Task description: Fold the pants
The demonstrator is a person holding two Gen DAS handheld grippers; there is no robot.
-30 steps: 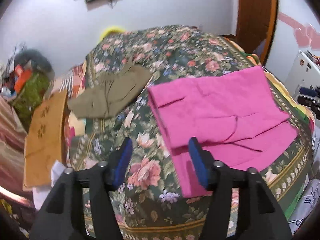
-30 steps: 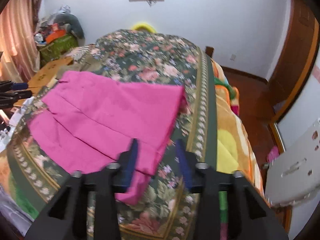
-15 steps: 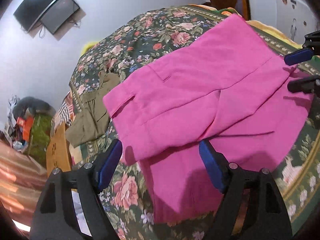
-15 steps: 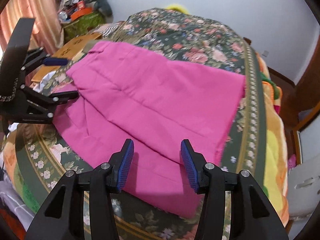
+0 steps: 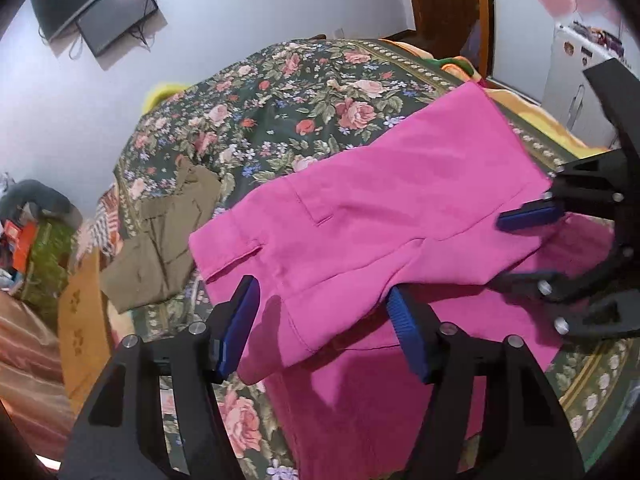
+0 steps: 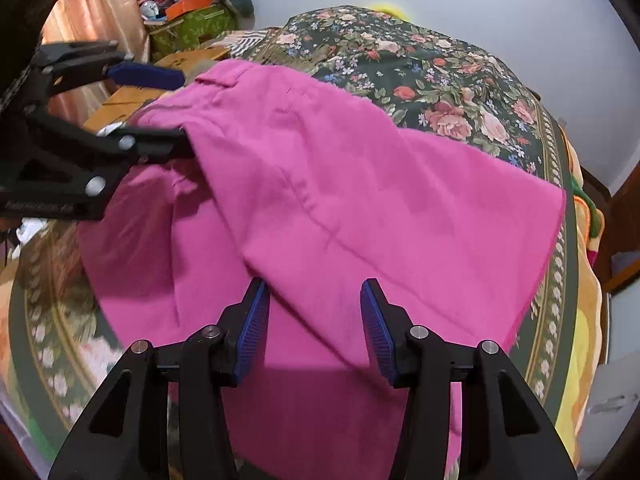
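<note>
Pink pants (image 5: 380, 208) lie on the floral bedspread (image 5: 280, 92), folded lengthwise with the upper leg overlapping the lower one. My left gripper (image 5: 324, 320) is open, its blue pads straddling the upper layer's edge near the waistband. My right gripper (image 6: 312, 320) is open, its pads either side of the upper leg's fold edge near the hem end of the pants (image 6: 360, 200). The right gripper also shows in the left wrist view (image 5: 532, 240), and the left gripper shows in the right wrist view (image 6: 168, 108), its lower finger under the pink cloth.
Olive-brown pants (image 5: 160, 248) lie on the bed beyond the pink ones. A cardboard box (image 5: 80, 320) and cluttered bags (image 6: 188, 16) stand beside the bed. A white cabinet (image 5: 580, 92) and a wooden door (image 5: 448, 4) are on the far side.
Both grippers have moved in closer to the pink pants from opposite ends. Their pads now straddle the upper layer's edge. The cloth near the left gripper looks slightly lifted.
</note>
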